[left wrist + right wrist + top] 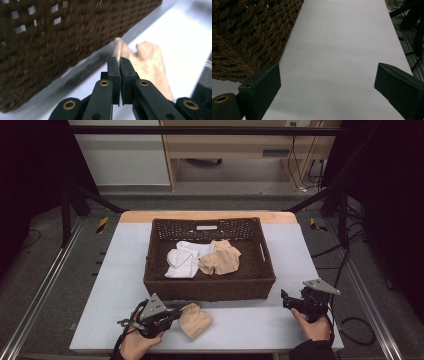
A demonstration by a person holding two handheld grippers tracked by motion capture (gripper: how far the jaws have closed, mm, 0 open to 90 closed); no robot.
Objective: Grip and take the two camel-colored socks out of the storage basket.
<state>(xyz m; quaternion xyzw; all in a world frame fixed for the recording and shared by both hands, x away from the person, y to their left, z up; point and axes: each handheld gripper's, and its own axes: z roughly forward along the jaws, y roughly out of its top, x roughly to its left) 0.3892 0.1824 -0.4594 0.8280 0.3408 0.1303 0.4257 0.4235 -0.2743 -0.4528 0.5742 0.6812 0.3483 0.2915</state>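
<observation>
The left gripper (183, 310) was pinched tight on a tan sock (195, 320). Its two black jaws were pressed together on the sock's edge, as the left gripper view showed (119, 65). The tan sock (150, 65) lay on the table (250, 325), just in front of the brown basket (210, 288) and near its left front corner. The right gripper (286, 300) was near the basket's right front corner, over the table. Its jaws stood wide apart and held nothing (327, 82). Inside the basket lay a white sock (182, 260) and another tan sock (220, 257), touching each other.
</observation>
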